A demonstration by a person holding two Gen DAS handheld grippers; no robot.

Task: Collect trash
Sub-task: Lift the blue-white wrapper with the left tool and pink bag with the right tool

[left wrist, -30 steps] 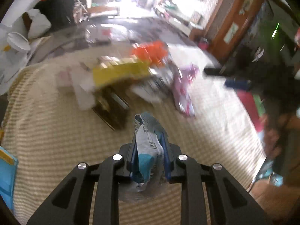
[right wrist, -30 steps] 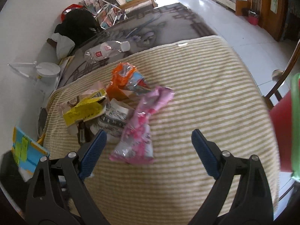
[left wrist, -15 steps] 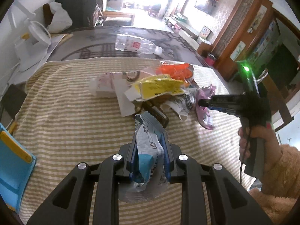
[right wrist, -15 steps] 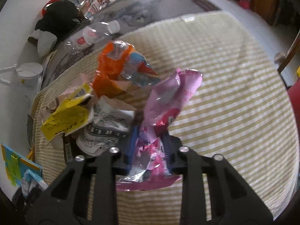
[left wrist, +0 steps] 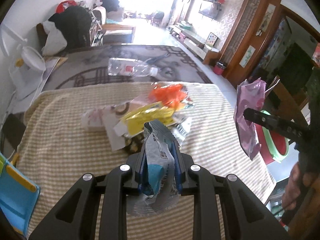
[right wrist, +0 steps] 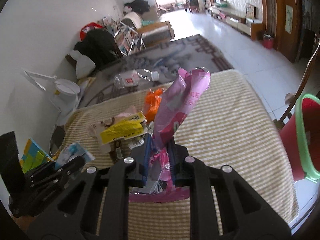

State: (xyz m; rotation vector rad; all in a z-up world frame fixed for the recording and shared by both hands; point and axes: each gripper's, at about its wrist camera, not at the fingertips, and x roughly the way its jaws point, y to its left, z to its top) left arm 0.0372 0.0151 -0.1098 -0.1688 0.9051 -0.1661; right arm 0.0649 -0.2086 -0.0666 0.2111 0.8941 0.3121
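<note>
My left gripper (left wrist: 158, 150) is shut on a silver-and-blue snack wrapper (left wrist: 158, 160), held above the striped table cloth (left wrist: 60, 140). My right gripper (right wrist: 159, 146) is shut on a pink wrapper (right wrist: 178, 108), lifted off the table; the wrapper also shows in the left wrist view (left wrist: 249, 116), near a red bin with a green rim (right wrist: 302, 140). A pile of trash stays on the cloth: a yellow packet (left wrist: 148, 118), an orange wrapper (left wrist: 170, 94), white paper (left wrist: 96, 118).
An empty plastic bottle (left wrist: 130, 70) lies on the dark table top beyond the cloth. A blue folder (left wrist: 12, 190) sits at the left edge. A white desk lamp (right wrist: 66, 88) stands by the wall. A wooden chair (right wrist: 306, 84) is behind the bin.
My right gripper closed on the pink wrapper and lifted it up and to the right, off the table. My left gripper kept hold of its wrapper.
</note>
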